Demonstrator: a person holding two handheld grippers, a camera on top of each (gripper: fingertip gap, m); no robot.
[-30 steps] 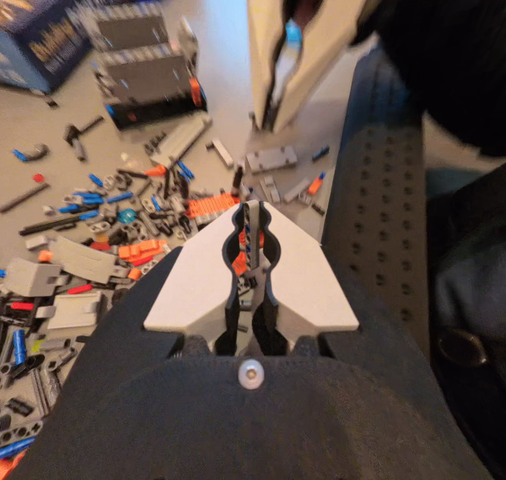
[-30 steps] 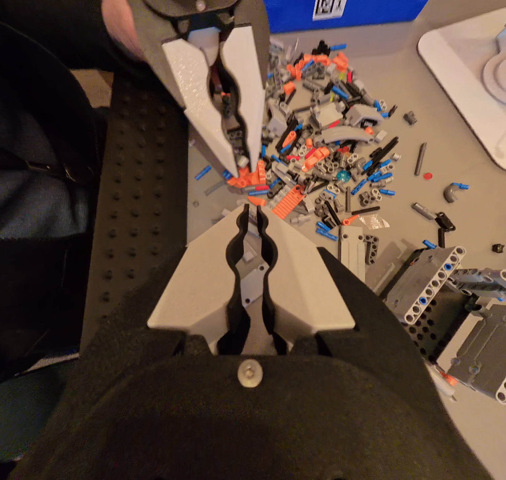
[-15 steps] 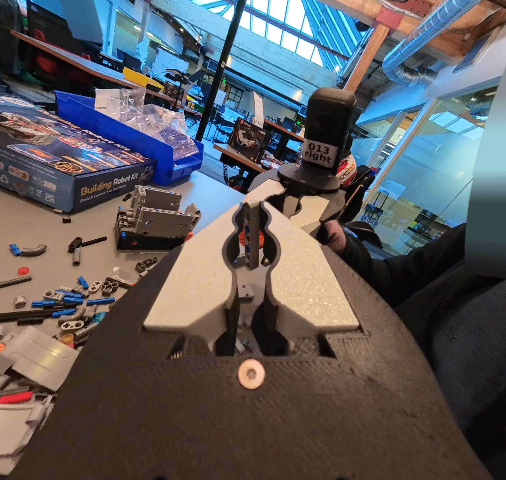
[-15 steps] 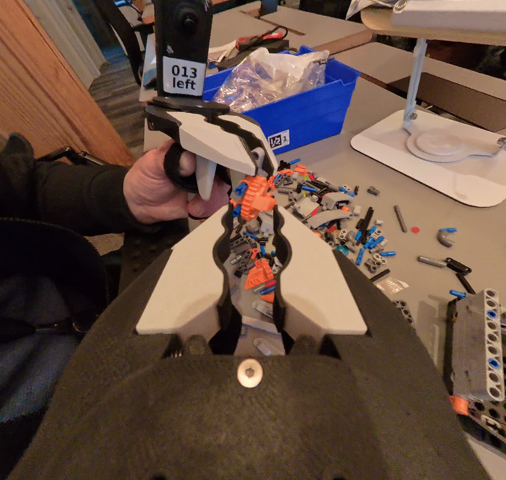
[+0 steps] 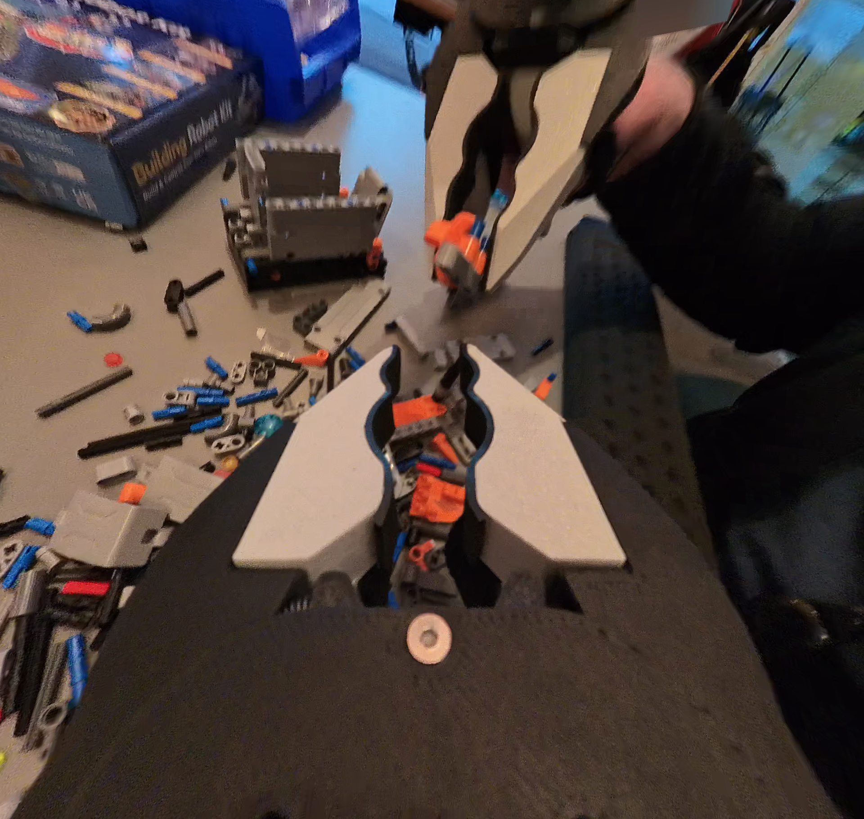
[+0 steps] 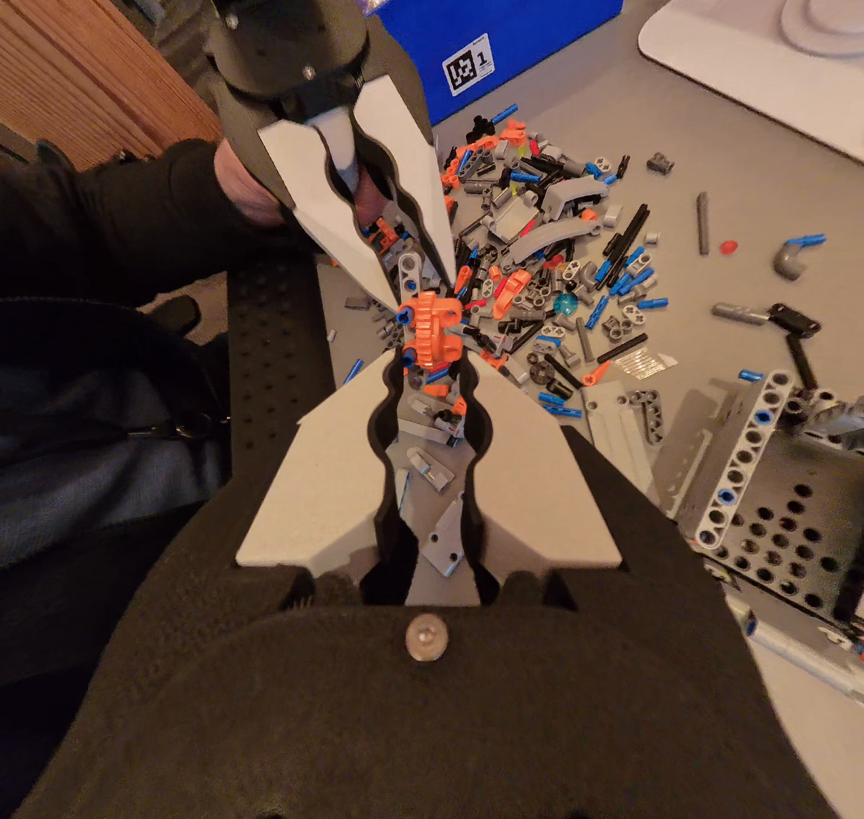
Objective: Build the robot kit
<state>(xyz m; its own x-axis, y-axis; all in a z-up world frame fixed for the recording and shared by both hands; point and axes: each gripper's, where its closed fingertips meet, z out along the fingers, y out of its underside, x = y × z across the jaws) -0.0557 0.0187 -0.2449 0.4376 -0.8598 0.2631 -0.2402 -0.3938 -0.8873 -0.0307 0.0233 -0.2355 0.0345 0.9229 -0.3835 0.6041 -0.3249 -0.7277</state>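
My right gripper (image 6: 431, 357) is shut on an orange gear assembly (image 6: 432, 329) with blue pins, held above the grey table. A short grey holed beam (image 6: 408, 270) sticks out of the assembly's far side. My left gripper (image 6: 423, 291) faces it tip to tip, its fingers open on either side of that beam. In the left wrist view my left gripper (image 5: 430, 357) is open and empty over the pile of loose pieces (image 5: 196, 413). The right gripper (image 5: 467, 259) hangs beyond it with the orange assembly (image 5: 456, 245) at its tips.
Loose orange, blue, black and grey pieces (image 6: 561, 273) cover the table. A partly built grey model (image 5: 304, 226) stands behind them, and it also shows in the right wrist view (image 6: 771, 492). A blue bin (image 6: 491, 11), a kit box (image 5: 117, 109) and a white lamp base (image 6: 771, 39) lie farther off. A black studded strip (image 6: 276, 376) runs along the table edge.
Both grippers came back down over the table. My left gripper let go of the grey beam and opened. The beam now sits on the orange assembly in my right gripper.
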